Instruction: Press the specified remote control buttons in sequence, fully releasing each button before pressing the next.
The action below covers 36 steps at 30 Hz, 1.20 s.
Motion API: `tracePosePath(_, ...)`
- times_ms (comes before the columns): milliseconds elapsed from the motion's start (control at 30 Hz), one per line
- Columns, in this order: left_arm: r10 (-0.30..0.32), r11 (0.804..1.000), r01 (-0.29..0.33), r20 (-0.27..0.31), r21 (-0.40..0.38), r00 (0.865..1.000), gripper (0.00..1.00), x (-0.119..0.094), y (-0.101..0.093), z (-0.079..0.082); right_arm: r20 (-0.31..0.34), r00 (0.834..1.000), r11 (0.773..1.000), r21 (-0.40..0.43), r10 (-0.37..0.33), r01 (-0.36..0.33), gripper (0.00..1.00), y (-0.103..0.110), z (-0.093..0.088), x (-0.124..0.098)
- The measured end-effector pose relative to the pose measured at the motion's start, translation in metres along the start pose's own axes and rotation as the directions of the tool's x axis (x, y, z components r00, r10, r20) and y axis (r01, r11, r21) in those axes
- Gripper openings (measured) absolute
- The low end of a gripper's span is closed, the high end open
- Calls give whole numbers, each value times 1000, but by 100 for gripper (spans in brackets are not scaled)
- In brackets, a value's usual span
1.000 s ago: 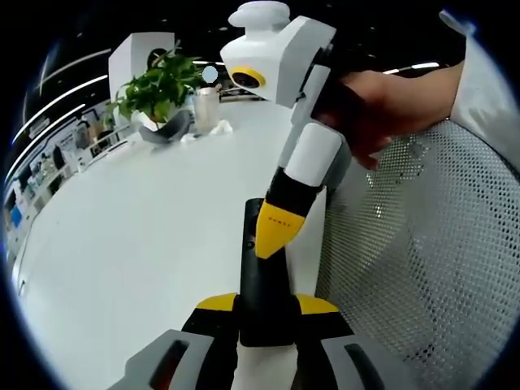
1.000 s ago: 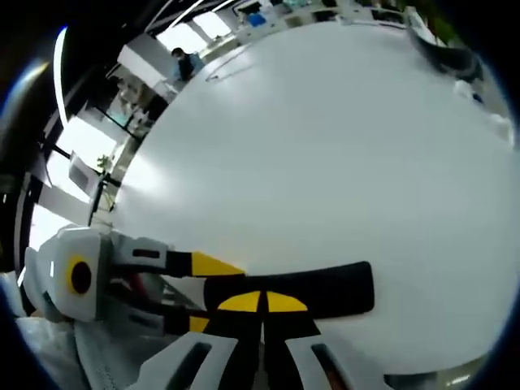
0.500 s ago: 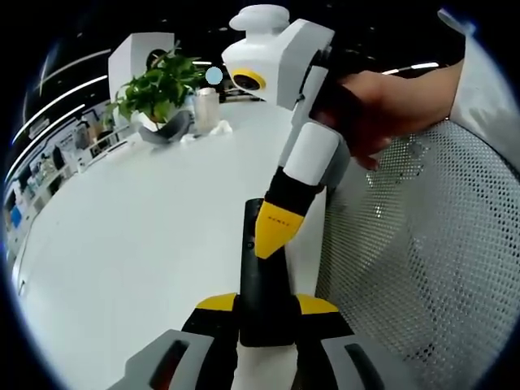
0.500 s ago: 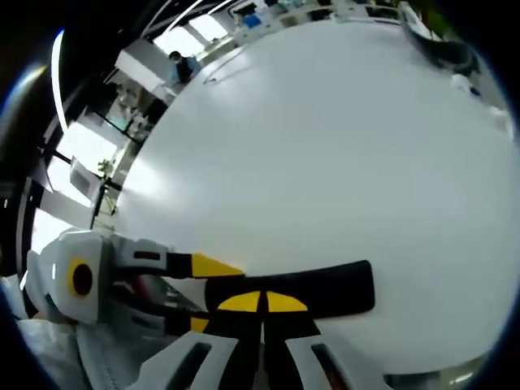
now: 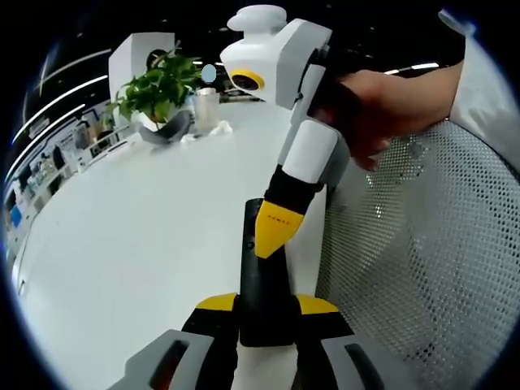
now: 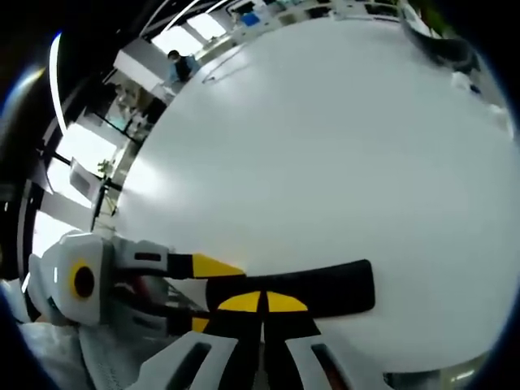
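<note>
**A:** Where is the remote control lying, and what is holding it?

**B:** The black remote control point(image 5: 262, 280) is lying lengthwise between my left gripper's point(image 5: 266, 307) yellow-tipped jaws, which are pinching its near end from both sides. Its far end is pointing out over the white table point(image 5: 138, 219). In the right gripper view the same remote control point(image 6: 313, 286) is running crosswise, just beyond my right gripper point(image 6: 262, 302).

**A:** And the right gripper?

**B:** I am holding my right gripper with its jaws pressed together, the two yellow tips meeting in one blunt point. In the left gripper view, the right gripper point(image 5: 273, 229) is coming down from above, and its yellow tip is resting on the upper face of the remote control, about midway along it. My hand point(image 5: 382, 110) is gripping the dark handle behind it. Which button is lying under the tip, I cannot tell.

**A:** What is surrounding the work?

**B:** A white mesh chair back point(image 5: 422, 260) is standing just beside the table on the right of the left gripper view. At the far side of the table a potted plant point(image 5: 158, 93) is sitting in a grey dish, with a small pale jar point(image 5: 206, 107) next to it. In the right gripper view my left gripper point(image 6: 199, 292) is entering from the left, its jaws closing on the remote control.
</note>
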<state>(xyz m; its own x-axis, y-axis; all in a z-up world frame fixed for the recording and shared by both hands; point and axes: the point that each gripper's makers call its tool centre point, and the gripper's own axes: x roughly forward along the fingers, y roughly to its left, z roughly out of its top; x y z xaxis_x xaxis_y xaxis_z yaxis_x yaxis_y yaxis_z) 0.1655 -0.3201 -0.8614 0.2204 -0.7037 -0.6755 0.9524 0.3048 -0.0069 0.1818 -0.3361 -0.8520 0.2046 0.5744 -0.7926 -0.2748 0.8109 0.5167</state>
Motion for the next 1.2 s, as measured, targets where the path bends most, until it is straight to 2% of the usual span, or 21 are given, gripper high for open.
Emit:
tracePosePath(200,0,1000,0,2,-1,1000,25,0,0,0,-5,1000,1000,-2,6,-6,0,0,0,0)
tracePosePath(300,0,1000,0,2,-1,1000,25,1,0,0,-8,999,999,20,33,-33,0,3,-1,-1)
tracePosePath(633,0,1000,0,2,-2,1000,25,0,-1,0,-14,997,997,9,76,-76,0,13,-2,1)
tracePosePath(900,0,1000,0,3,-2,1000,25,0,-1,0,-19,997,997,12,73,-73,0,12,-3,2)
tracePosePath(1000,0,1000,0,3,-3,1000,25,0,-1,0,-41,997,998,-6,63,-64,0,11,-6,6)
tracePosePath(1200,0,1000,0,4,-4,1000,25,0,-1,0,-39,998,998,-28,53,-54,0,12,-7,5)
